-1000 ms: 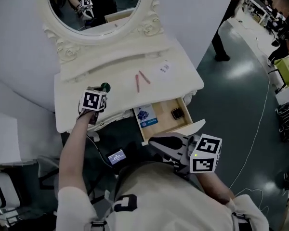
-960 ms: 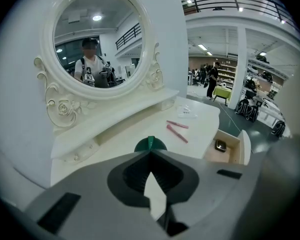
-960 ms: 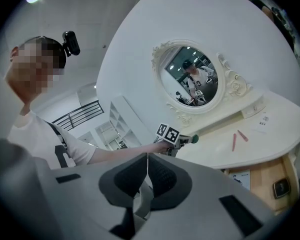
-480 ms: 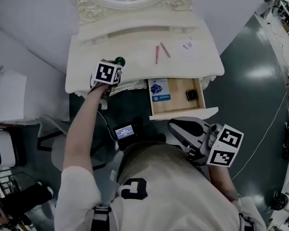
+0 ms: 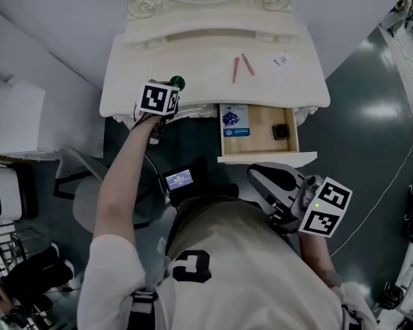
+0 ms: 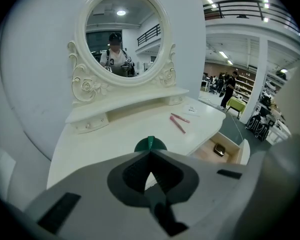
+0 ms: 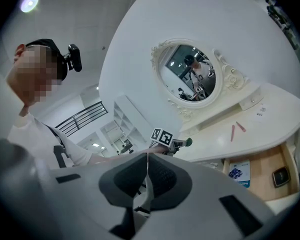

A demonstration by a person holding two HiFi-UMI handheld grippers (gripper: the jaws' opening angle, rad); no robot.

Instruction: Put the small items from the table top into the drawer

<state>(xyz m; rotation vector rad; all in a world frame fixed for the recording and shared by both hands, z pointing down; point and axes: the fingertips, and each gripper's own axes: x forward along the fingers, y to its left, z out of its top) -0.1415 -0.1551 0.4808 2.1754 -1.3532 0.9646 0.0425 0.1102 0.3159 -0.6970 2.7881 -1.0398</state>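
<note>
My left gripper (image 5: pixel 172 88) is shut over the front left of the white dressing table (image 5: pixel 193 53), and a small round green item (image 5: pixel 177 83) sits pinched at its fingertips; the same green item (image 6: pixel 150 144) shows just past the closed jaws in the left gripper view. Two pink sticks (image 5: pixel 241 66) and a small white tag (image 5: pixel 280 60) lie on the table top. The drawer (image 5: pixel 258 158) stands pulled out and holds a blue booklet (image 5: pixel 235 120) and a dark square watch (image 5: pixel 281 131). My right gripper (image 5: pixel 253 172) is shut and empty, just in front of the drawer.
An oval mirror in a carved frame (image 6: pixel 121 39) rises at the back of the table above a narrow shelf (image 6: pixel 130 104). A small lit screen (image 5: pixel 179 179) hangs at the person's chest. White furniture (image 5: pixel 14 115) stands to the left, and dark floor (image 5: pixel 372 115) stretches to the right.
The left gripper has drifted along the table's front left with the green item still at its tips. The right gripper has hardly moved. The table now sits higher in the head view.
</note>
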